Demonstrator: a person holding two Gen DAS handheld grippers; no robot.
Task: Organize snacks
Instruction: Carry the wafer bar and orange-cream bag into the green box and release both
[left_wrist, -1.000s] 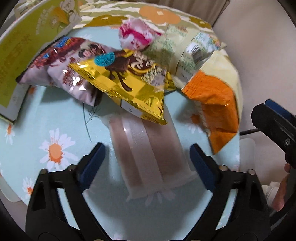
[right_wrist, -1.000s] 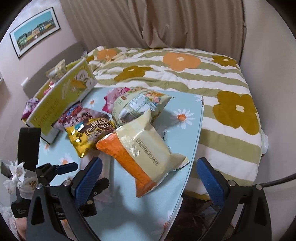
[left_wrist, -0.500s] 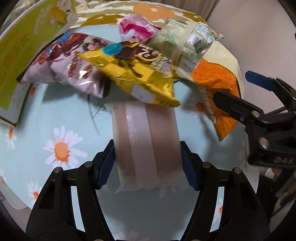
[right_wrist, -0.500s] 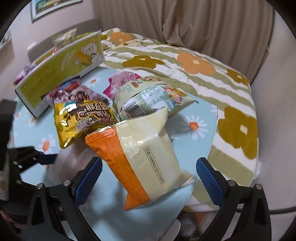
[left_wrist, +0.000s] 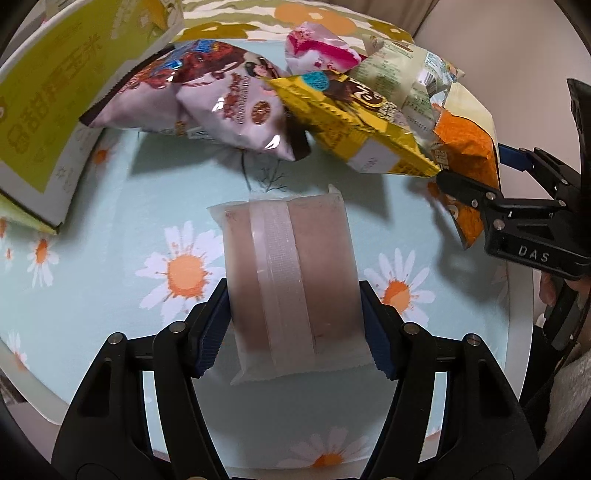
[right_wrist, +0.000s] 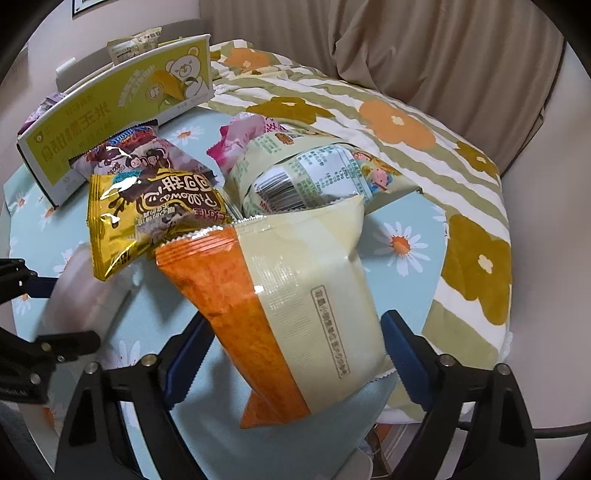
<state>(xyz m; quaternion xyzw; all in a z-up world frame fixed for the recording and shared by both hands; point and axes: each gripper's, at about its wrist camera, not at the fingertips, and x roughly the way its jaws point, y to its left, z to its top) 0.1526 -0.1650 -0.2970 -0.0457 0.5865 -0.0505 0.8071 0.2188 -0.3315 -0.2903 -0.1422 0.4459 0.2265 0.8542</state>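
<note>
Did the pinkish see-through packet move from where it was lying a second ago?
Yes. The pinkish packet was tucked under the gold bag; now it lies clear of it, nearer the camera on the daisy cloth, squeezed by the left gripper.

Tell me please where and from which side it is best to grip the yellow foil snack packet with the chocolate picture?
Probably at the loose near end of the yellow foil snack packet, coming from the front of the pile. It leans tilted on the other packets, this crimped end sticks out freely over the daisy-print tabletop, and its far end is tucked among the orange and cream packet and its neighbours.
</note>
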